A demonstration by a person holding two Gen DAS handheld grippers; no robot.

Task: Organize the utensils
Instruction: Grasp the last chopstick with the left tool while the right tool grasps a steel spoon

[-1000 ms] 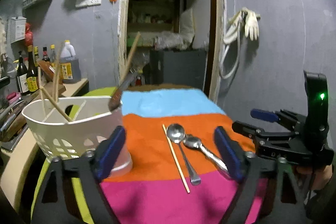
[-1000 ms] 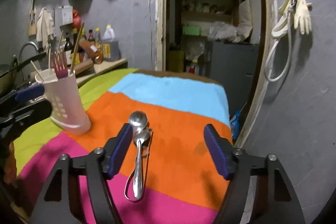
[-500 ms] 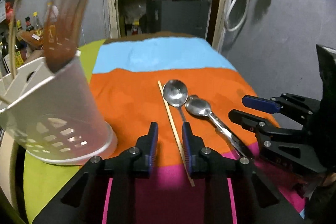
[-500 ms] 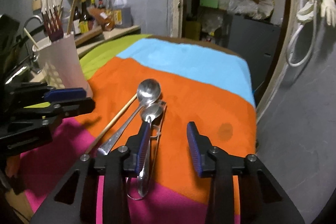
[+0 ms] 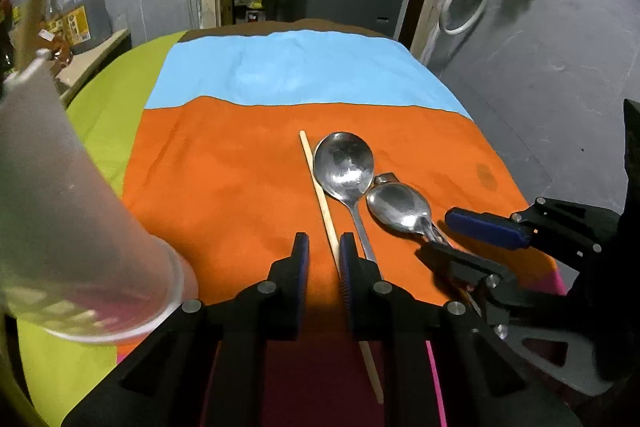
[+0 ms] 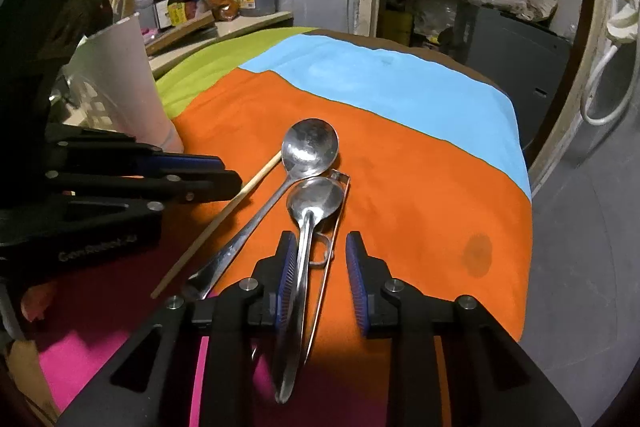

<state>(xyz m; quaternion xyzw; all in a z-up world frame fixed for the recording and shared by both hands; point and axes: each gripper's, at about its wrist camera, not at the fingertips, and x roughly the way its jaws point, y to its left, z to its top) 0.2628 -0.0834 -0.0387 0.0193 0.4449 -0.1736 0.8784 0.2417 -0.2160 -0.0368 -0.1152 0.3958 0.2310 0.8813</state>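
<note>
Left gripper point(image 5: 323, 254) jaws closing around the wooden chopstick point(image 5: 318, 187), which lies on the orange band of the striped cloth point(image 5: 224, 167); pad contact not discernible. Right gripper point(image 6: 320, 259) closing, small spoon point(image 6: 316, 199) handle against its left pad, no squeeze yet. Only the right view shows the wire piece point(image 6: 334, 223) under that spoon. Large spoon point(image 6: 310, 147) lies between. White holder point(image 5: 60, 207) blurred, cut off.

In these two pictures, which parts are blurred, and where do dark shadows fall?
Left wrist view: the white holder is smeared by blur; the spoons are sharp; dark shadow lies under the claw. Right wrist view: spoons sharp, shadow under both claws, edges bent by the fisheye.
</note>
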